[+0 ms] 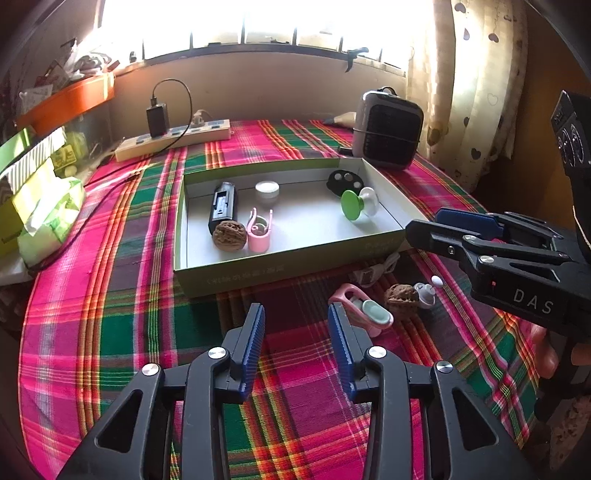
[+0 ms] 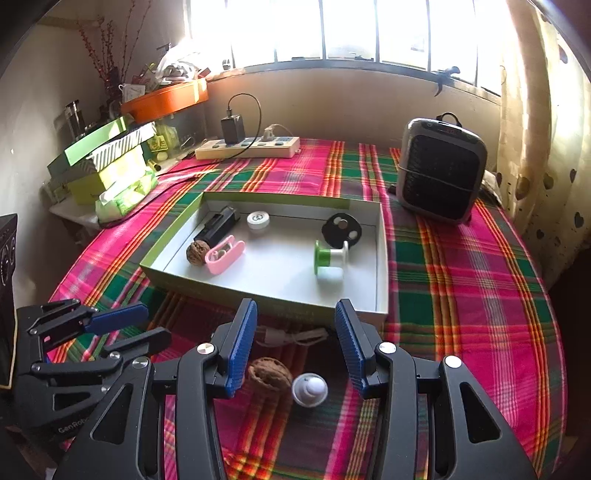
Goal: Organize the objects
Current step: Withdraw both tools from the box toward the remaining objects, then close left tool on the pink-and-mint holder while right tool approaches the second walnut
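Strong daylight pours through the window (image 1: 258, 22) at the back and blows it out to pure white in both views. The near tablecloth (image 2: 461, 295) lies in softer shade, colours saturated. Fisheye distortion bends the edges, the corners go black, and the curtain (image 1: 476, 92) looks hazy with glare.

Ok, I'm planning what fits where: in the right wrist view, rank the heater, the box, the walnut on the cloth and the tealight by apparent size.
1. Box
2. Heater
3. Walnut on the cloth
4. Tealight

The walnut lies much nearer the camera than the tealight, so that last ordering is unsure.
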Motion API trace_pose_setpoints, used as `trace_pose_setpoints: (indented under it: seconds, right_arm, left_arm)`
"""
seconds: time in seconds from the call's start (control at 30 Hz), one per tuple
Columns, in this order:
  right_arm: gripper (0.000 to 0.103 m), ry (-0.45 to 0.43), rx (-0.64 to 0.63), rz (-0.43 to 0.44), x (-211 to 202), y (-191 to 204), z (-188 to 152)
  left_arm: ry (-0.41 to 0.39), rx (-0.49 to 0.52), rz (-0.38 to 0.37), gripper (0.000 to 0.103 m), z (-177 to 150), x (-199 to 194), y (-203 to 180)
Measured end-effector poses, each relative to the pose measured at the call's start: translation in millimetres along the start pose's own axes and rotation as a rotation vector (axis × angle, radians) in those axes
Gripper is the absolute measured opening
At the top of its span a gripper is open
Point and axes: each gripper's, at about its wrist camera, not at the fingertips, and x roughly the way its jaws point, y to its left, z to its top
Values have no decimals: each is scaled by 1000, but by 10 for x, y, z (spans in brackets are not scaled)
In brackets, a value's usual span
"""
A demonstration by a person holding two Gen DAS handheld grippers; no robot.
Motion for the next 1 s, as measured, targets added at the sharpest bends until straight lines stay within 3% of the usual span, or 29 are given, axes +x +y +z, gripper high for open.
trace_pose_setpoints:
  seconds: [0.57,1.0]
  right_arm:
    - [46,7,89,-37,-177,-317,-406]
    - [46,24,103,-30,-115,-350,-423]
  left_arm:
    - [58,-16,-106,45,35,166,-299]
    - [120,-23,-68,45,35,395,-323]
